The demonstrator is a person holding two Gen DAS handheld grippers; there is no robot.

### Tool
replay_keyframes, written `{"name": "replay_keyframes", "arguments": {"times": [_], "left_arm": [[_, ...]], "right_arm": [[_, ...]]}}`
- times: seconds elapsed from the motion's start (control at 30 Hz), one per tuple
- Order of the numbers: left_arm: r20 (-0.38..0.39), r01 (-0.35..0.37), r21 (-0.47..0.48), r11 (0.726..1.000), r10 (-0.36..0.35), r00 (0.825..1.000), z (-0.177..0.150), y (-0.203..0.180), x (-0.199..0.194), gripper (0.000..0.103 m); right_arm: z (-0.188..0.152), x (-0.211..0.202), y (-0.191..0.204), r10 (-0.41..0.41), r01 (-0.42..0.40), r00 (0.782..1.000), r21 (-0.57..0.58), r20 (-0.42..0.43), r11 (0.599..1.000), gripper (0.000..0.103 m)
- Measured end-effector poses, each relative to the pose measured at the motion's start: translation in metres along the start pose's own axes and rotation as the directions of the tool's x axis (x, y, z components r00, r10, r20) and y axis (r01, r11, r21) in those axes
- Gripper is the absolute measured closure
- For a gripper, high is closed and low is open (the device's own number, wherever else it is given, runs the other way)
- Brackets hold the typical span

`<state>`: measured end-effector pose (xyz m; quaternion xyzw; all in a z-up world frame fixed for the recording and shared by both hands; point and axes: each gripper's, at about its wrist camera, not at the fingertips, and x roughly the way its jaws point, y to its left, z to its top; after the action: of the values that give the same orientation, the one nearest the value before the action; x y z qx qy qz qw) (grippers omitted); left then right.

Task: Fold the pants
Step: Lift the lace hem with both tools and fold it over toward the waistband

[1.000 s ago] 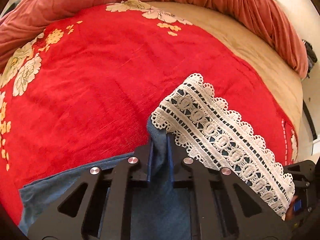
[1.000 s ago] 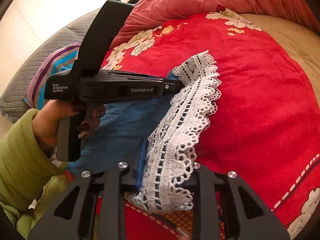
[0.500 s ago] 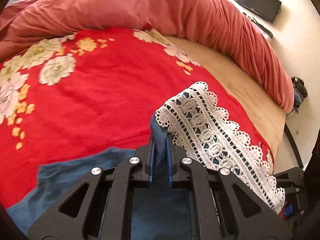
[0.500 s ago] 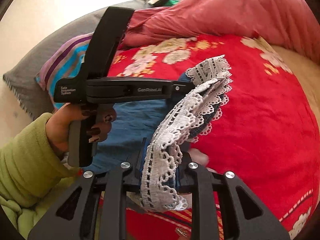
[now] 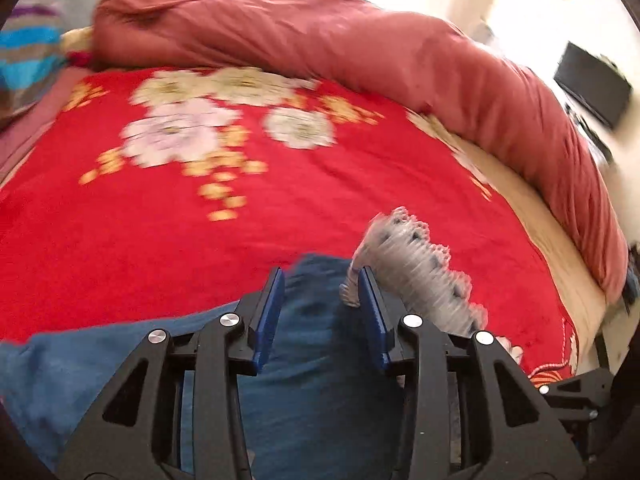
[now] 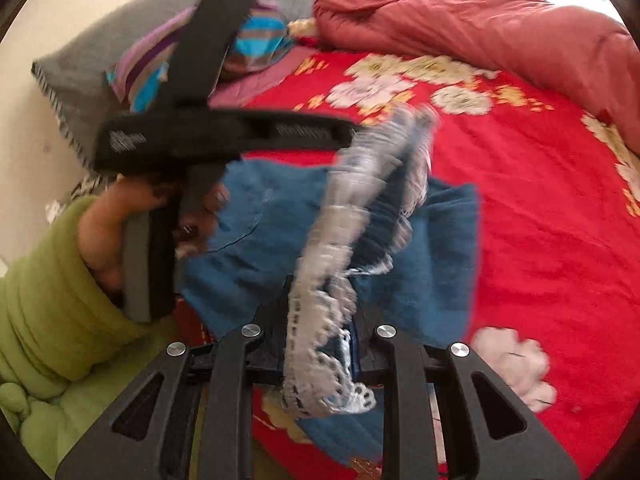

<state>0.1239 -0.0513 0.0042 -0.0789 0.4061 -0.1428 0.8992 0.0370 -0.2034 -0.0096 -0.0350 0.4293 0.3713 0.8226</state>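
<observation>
Blue pants (image 5: pixel 316 380) with lace hem (image 6: pixel 320 320) over red bedspread (image 5: pixel 200 232); left gripper (image 5: pixel 322 300) fingers wide, apparently letting go; right gripper (image 6: pixel 320 344) pinching hem, likely steadying fold

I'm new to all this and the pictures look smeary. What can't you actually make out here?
- Lace hem, right wrist view: motion blur smears its pattern.
- Right tongs: lace covers the gap, so the grip is unclear.
- Blue pants, left wrist view: cut off by the bottom edge and the left tongs.
- Black box: blurred, unidentifiable.
- Left hand: partly behind the handle.
</observation>
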Motion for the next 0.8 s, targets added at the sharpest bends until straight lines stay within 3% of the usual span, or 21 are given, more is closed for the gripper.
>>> {"name": "replay_keyframes", "arguments": {"times": [0.2,0.23,0.33,0.43,0.53,0.63,0.8], "left_arm": [[0.043,0.047,-0.161,0.986,-0.040,0.998,-0.020,0.058,-0.028,0.064],[0.044,0.053,-0.181,0.982,-0.045,0.998,-0.022,0.065,-0.029,0.064],[0.045,0.119,-0.246,0.962,-0.111,0.993,-0.031,0.084,-0.029,0.064],[0.044,0.194,-0.301,0.934,-0.190,0.981,-0.037,0.093,-0.024,0.064],[0.045,0.244,-0.322,0.915,-0.243,0.969,-0.037,0.093,-0.022,0.064],[0.041,0.288,-0.323,0.902,-0.290,0.956,-0.037,0.088,-0.020,0.063],[-0.008,0.267,-0.316,0.910,-0.284,0.959,-0.038,0.078,-0.007,0.062]], "right_arm": [[0.002,0.041,0.040,-0.029,0.020,0.996,-0.101,-0.086,0.995,0.080],[0.002,0.045,0.045,-0.022,0.011,0.995,-0.111,-0.096,0.994,0.076],[0.001,0.048,0.067,0.002,-0.019,0.995,-0.179,-0.098,0.984,0.051],[0.003,0.034,0.077,0.066,-0.082,0.994,-0.215,-0.083,0.973,0.051],[0.010,0.013,0.070,0.073,-0.077,0.997,-0.207,-0.031,0.975,0.051],[0.020,0.001,0.043,-0.020,0.024,0.999,-0.167,0.031,0.986,0.048],[0.028,0.005,-0.018,-0.125,0.125,0.991,-0.005,0.038,0.992,0.048]]}}
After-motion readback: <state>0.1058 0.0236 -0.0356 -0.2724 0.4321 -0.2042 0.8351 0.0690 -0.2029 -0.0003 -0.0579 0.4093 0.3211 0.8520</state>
